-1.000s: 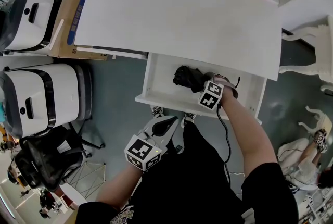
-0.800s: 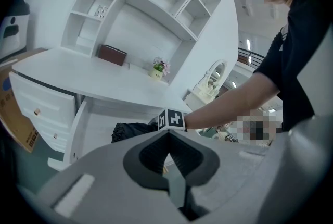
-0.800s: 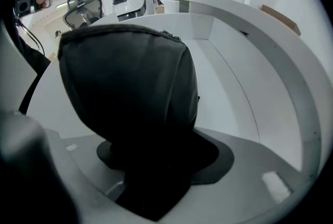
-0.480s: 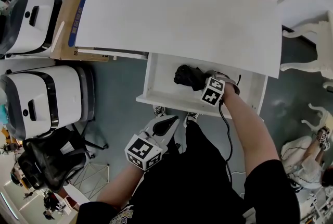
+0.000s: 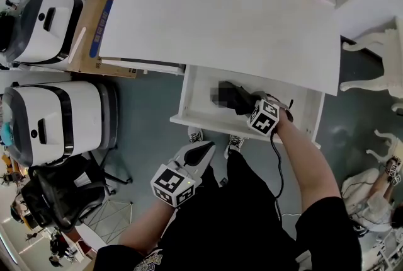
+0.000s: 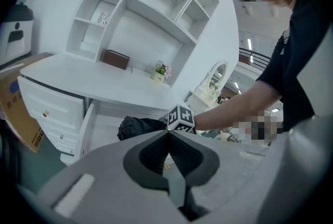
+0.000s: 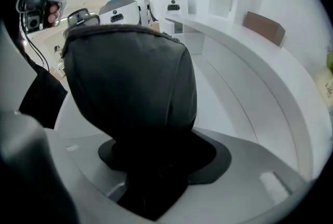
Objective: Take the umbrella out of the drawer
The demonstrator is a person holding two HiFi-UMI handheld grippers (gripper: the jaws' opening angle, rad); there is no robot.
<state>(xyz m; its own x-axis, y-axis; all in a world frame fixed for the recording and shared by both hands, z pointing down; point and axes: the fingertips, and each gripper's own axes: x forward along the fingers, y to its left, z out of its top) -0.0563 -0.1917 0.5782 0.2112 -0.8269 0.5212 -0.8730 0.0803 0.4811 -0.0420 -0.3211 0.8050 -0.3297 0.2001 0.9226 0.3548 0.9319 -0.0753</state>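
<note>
Two handheld tongs are in view. The right tongs (image 5: 252,107) point steeply down into the open drawer (image 5: 191,113) of a white desk. Their jaws have just been closing and stand wide, with the folded black umbrella (image 7: 130,82) bunched between them, fabric against both pads. The left tongs (image 6: 167,133) hang short of the drawer, jaws together and empty, the umbrella well ahead of them. It looks light, probably soft, slippery cloth over a stiff core. Gripping across its thick middle, down to the ribs, seems safest.
</note>
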